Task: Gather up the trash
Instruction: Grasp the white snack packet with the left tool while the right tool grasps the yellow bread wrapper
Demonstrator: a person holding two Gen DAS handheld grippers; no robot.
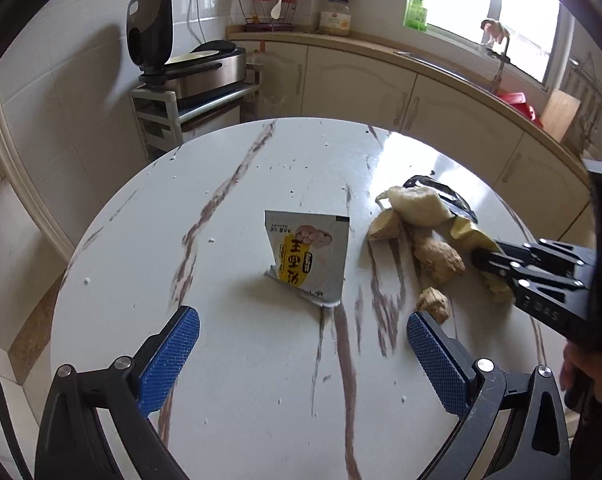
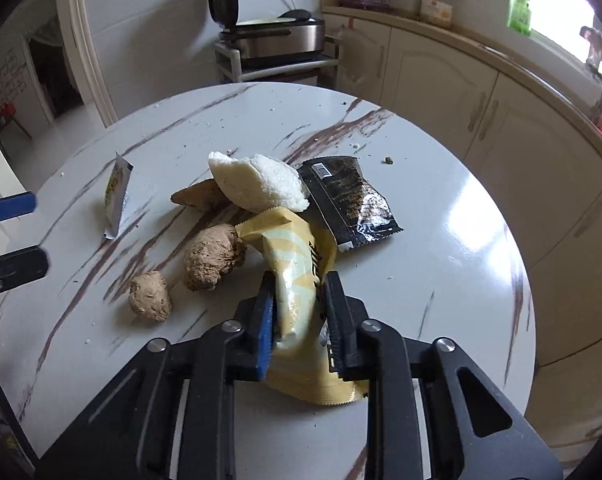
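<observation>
Right gripper point(image 2: 297, 312) nearest: jaws narrow, clamped on the yellow snack wrapper point(image 2: 297, 264), which crumples between the pads; its lower end lies on the round marble table point(image 2: 441, 280), so it looks gripped but not lifted clear. Left gripper point(image 1: 303, 336) hovers low over the table near the edge, fingers wide apart, nothing between them.

Just past the right gripper's tips: small ginger piece point(image 2: 151, 296), then a larger ginger knob point(image 2: 213, 258) touching or nearly touching the yellow wrapper. Further on: a tan peel-like scrap point(image 2: 201, 196), a white spongy bun piece point(image 2: 257, 182) resting partly over it and over the wrapper's far end, and a black foil wrapper point(image 2: 351, 196) lying flat, beside the bun.

Ahead of the left gripper, apart from the pile: a white-and-yellow sachet point(image 1: 309, 252) standing on edge, tilted. It sits roughly centred between the open fingers but well forward of them.

Progress, as a judgement: early. One item is in a grip; no bin or bag in either view, so nothing seen as collected. Left: sachet, black wrapper, bun, scrap, both ginger pieces, scattered crumbs point(image 2: 388, 160). The sachet looks the likely pick for the left gripper.

Far: cabinets point(image 1: 361, 84), appliance with raised lid on a rack point(image 1: 189, 64).
</observation>
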